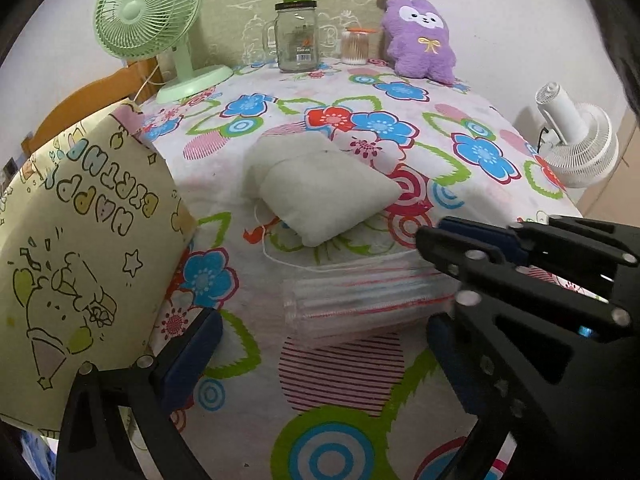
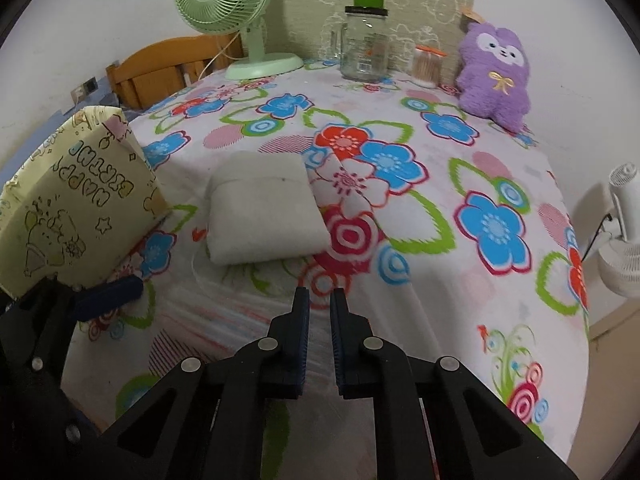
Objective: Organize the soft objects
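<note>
Floral tablecloth; right hand-held gripper nearly closed over mask; left hand-held gripper spread wide.

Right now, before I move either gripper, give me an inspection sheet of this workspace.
Surface: table under a floral cloth.
Job's things: white pillow mid-table; face mask flat near the front edge; purple plush upright at the back.
Clutter: gift bag, green fan, glass jar, cotton swab pot.
Grippers: left gripper open, astride the mask; right gripper nearly closed, holding nothing.
Cables: fan cord trailing behind the table.
Surroundings: white fan, wooden headboard.
</note>
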The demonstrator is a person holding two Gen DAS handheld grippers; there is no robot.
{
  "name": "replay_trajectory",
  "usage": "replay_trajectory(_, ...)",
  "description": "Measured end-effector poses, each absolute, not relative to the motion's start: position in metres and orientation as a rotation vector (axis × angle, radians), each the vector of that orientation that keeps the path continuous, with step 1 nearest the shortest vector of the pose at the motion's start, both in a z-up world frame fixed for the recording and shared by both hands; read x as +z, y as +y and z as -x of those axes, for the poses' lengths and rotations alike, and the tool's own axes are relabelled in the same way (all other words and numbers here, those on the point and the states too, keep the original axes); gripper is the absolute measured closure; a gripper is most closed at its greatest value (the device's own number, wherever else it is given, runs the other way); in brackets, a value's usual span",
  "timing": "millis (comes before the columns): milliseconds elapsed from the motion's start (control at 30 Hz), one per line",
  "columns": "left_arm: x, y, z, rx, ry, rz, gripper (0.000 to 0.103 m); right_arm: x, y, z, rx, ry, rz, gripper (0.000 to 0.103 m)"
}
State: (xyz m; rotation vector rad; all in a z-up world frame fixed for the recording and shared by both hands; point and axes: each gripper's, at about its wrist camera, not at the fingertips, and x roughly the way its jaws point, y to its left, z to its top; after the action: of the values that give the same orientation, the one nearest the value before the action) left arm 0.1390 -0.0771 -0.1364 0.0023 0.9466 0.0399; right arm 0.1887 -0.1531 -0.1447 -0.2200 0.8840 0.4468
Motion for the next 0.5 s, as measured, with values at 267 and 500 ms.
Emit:
replay_trajectory(267, -0.135, -0.08, -0.136, 0.031, 0.972, -0.031, 0.0, -0.142, -0.168, -0.174, 0.426, 0.911, 0.179, 0.09)
replay_trajectory(500, -0.135, -0.087, -0.119, -0.014, 0.988, -0.078, 0.0, -0.143, -0.166, -0.157, 0.449, 0.921, 0.189, 0.089)
